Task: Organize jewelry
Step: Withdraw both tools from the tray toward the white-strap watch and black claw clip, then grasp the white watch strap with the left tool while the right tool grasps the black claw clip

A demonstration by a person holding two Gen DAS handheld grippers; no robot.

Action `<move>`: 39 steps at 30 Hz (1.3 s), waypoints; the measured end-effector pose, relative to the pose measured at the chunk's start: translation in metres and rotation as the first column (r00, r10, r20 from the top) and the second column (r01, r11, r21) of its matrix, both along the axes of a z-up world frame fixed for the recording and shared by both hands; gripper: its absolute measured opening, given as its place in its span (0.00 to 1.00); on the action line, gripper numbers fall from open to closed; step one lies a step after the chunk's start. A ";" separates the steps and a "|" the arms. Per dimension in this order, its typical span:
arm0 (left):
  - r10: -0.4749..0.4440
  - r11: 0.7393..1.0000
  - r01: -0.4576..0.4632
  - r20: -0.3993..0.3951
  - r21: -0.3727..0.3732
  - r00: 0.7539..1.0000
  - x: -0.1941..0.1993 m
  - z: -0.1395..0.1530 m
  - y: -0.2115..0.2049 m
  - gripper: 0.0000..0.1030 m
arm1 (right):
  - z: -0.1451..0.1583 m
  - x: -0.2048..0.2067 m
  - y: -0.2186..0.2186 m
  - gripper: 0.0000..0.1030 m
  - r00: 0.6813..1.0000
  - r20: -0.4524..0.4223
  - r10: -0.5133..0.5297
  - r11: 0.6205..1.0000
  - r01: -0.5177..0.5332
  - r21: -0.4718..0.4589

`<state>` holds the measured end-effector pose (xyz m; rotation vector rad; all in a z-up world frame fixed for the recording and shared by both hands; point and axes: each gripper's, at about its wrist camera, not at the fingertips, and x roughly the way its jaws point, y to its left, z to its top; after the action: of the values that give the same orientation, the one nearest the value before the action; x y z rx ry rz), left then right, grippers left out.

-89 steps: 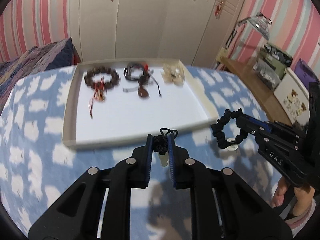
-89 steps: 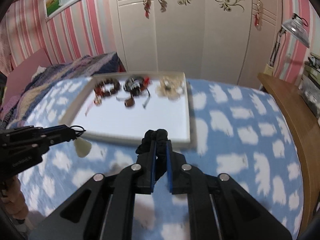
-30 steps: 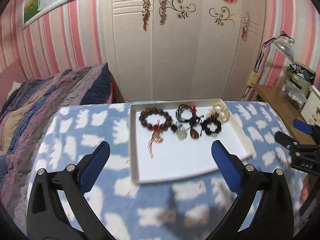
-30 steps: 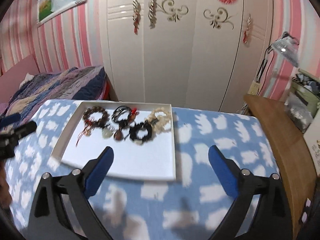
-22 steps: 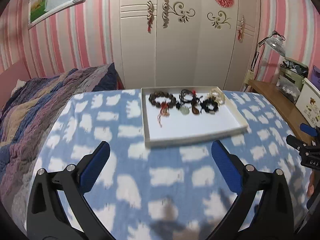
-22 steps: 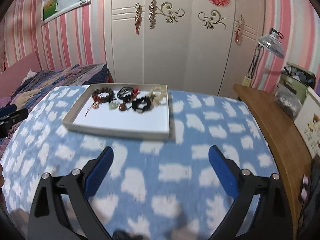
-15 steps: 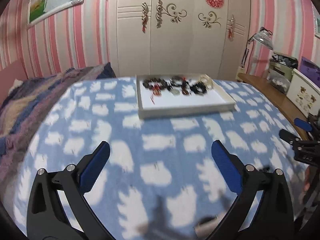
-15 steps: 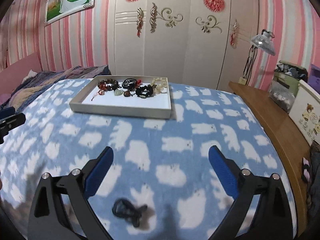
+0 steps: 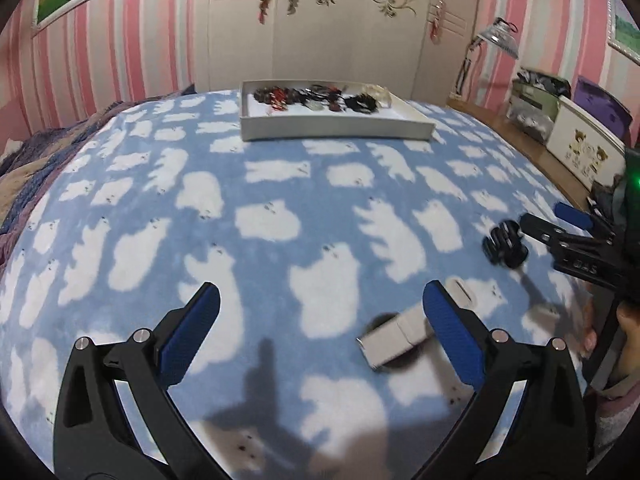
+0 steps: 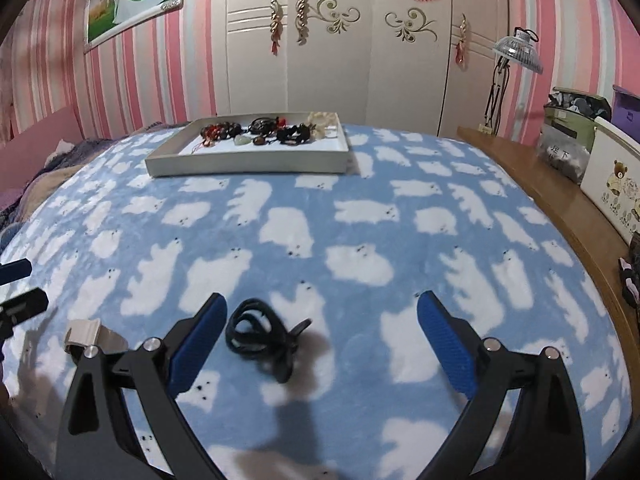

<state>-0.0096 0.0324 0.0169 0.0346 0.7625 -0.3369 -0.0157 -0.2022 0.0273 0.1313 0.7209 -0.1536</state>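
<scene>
A white tray with several bracelets and pendants sits at the far side of the blue cloud-print blanket; it also shows in the right wrist view. My left gripper is open and empty, low over the blanket, with a pale ring-like piece just inside its right finger. My right gripper is open and empty, with a black cord bracelet lying on the blanket near its left finger. That bracelet also shows in the left wrist view, in front of the right gripper's fingertips.
A wooden desk runs along the right edge of the bed with boxes and a lamp. A striped quilt lies at the left. A white wardrobe stands behind the tray.
Both grippers have let go of their pieces in the tray, opened wide, and pulled back and down to the near side of the blanket, over the black bracelet and the pale piece.
</scene>
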 end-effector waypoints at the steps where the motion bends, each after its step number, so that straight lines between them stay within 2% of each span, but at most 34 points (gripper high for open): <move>1: -0.004 1.000 0.004 0.001 0.010 1.000 -0.001 0.000 -0.003 0.97 | -0.002 0.000 0.003 0.93 1.000 -0.006 0.000 1.000 0.000 -0.007; 5: -0.004 0.998 0.003 0.020 0.061 1.000 -0.009 -0.003 -0.014 0.97 | -0.007 0.002 0.013 0.93 1.000 -0.027 0.000 0.999 -0.001 -0.034; 8: 0.029 0.997 -0.027 -0.021 0.073 0.999 -0.005 -0.008 -0.019 0.97 | -0.009 0.004 0.016 0.93 0.998 -0.057 -0.019 0.999 0.017 -0.029; 10: 0.035 0.998 -0.032 -0.061 0.056 0.998 -0.002 -0.014 -0.021 0.97 | -0.011 0.005 0.019 0.93 0.997 -0.075 -0.019 1.000 0.018 -0.017; 13: 0.025 0.999 -0.021 -0.085 0.048 0.996 -0.001 -0.017 -0.022 0.97 | -0.014 0.007 0.026 0.93 0.994 -0.111 -0.017 0.999 0.012 -0.050; 19: -0.029 0.999 0.032 -0.083 0.035 0.996 -0.011 -0.012 -0.027 0.97 | -0.011 0.007 0.025 0.93 0.993 -0.120 -0.012 0.999 0.009 -0.032; 22: -0.023 0.997 0.029 -0.072 0.076 0.997 -0.013 -0.014 -0.034 0.97 | -0.012 0.009 0.026 0.93 0.992 -0.124 -0.007 0.999 0.001 -0.044; 26: 0.000 0.997 0.009 -0.112 0.076 0.994 -0.006 -0.022 -0.035 0.97 | -0.017 0.011 0.024 0.93 0.991 -0.135 0.005 1.000 -0.008 -0.024; 29: 0.018 0.995 -0.005 -0.121 0.103 0.993 -0.002 -0.027 -0.040 0.96 | -0.018 0.012 0.025 0.93 0.991 -0.133 0.014 1.000 -0.017 -0.023; 32: 0.044 0.993 -0.028 -0.134 0.117 0.990 0.005 -0.030 -0.044 0.94 | -0.019 0.014 0.023 0.93 0.991 -0.130 0.021 1.000 -0.023 -0.015; 35: 0.062 0.994 -0.048 -0.154 0.094 0.986 0.014 -0.029 -0.040 0.89 | -0.019 0.016 0.020 0.93 0.991 -0.129 0.023 1.000 -0.024 -0.006; 39: 0.075 0.995 -0.064 -0.156 0.071 0.985 0.019 -0.026 -0.038 0.71 | -0.020 0.018 0.017 0.93 0.991 -0.129 0.023 1.000 -0.022 0.008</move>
<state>0.0097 -0.0053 -0.0088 0.0434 0.9301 -0.2499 0.0020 -0.1854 0.0068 0.1204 0.8516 -0.1388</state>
